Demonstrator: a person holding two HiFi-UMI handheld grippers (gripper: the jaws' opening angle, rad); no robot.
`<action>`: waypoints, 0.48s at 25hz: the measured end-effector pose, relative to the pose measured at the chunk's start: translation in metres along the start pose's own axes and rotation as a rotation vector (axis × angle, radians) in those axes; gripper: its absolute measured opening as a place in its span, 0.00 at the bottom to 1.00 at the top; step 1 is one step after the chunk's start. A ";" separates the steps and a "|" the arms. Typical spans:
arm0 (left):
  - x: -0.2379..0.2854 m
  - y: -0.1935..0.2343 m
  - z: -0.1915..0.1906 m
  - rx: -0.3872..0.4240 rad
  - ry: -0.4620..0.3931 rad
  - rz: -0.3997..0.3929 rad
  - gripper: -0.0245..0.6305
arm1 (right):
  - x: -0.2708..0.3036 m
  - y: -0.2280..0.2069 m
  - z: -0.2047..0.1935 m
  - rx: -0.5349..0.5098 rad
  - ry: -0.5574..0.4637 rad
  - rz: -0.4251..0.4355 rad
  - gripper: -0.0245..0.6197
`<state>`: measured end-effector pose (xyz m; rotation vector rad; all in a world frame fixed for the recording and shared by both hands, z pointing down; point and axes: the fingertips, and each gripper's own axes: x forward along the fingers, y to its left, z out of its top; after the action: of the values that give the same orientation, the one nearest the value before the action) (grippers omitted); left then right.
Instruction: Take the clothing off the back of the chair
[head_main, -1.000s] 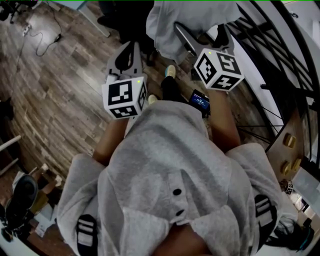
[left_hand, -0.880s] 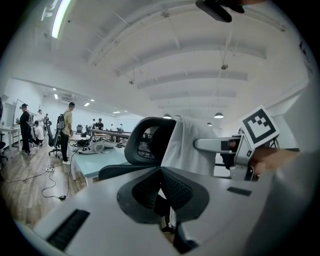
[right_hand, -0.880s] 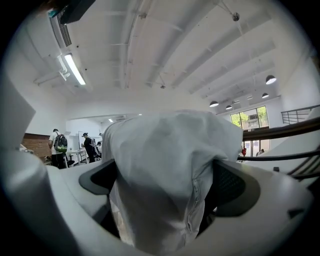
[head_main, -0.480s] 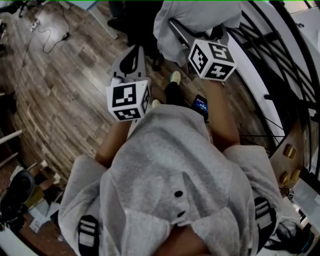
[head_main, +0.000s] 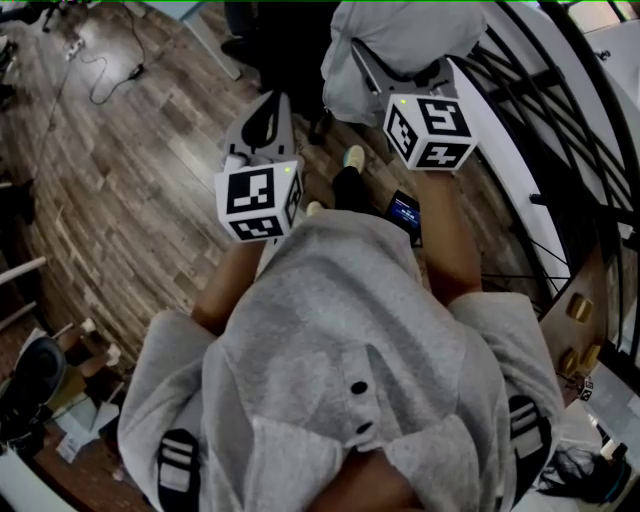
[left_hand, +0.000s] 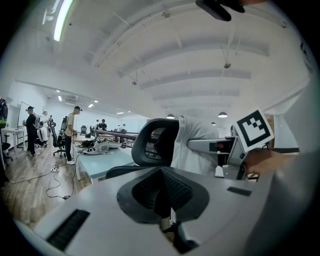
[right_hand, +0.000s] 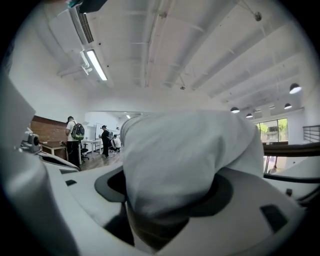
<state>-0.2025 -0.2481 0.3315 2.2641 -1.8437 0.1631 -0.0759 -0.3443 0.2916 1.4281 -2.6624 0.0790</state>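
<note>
A light grey garment (head_main: 400, 35) hangs over the back of a black office chair (left_hand: 152, 145). My right gripper (head_main: 377, 72) reaches into its upper fold. In the right gripper view the bunched cloth (right_hand: 185, 155) fills the space between the jaws, which are closing on it and touch it on both sides. My left gripper (head_main: 262, 110) hovers over the floor to the left of the chair, apart from the garment (left_hand: 192, 150). Its jaws meet with nothing between them. The left gripper view shows the right gripper's marker cube (left_hand: 254, 129) beside the cloth.
A black curved railing (head_main: 560, 120) runs close along the right. Wood floor (head_main: 130, 180) with a cable (head_main: 100, 70) spreads to the left. Boxes and clutter (head_main: 50, 390) lie at the lower left. A desk (left_hand: 100, 155) and people (left_hand: 70, 132) stand in the distance.
My right gripper has pushed forward into the garment and its jaws have come in around the cloth. The left gripper has stayed where it was.
</note>
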 end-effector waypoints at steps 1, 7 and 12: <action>0.000 0.001 0.000 -0.001 -0.001 0.002 0.05 | -0.004 -0.001 0.001 -0.010 -0.005 -0.018 0.53; -0.005 0.006 -0.003 -0.004 -0.007 0.004 0.05 | -0.033 -0.009 0.004 0.013 -0.030 -0.069 0.26; -0.006 0.001 -0.006 -0.009 -0.005 -0.014 0.05 | -0.049 -0.038 -0.007 0.036 -0.012 -0.149 0.22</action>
<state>-0.2047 -0.2406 0.3364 2.2737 -1.8267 0.1468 -0.0172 -0.3238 0.2918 1.6372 -2.5667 0.1060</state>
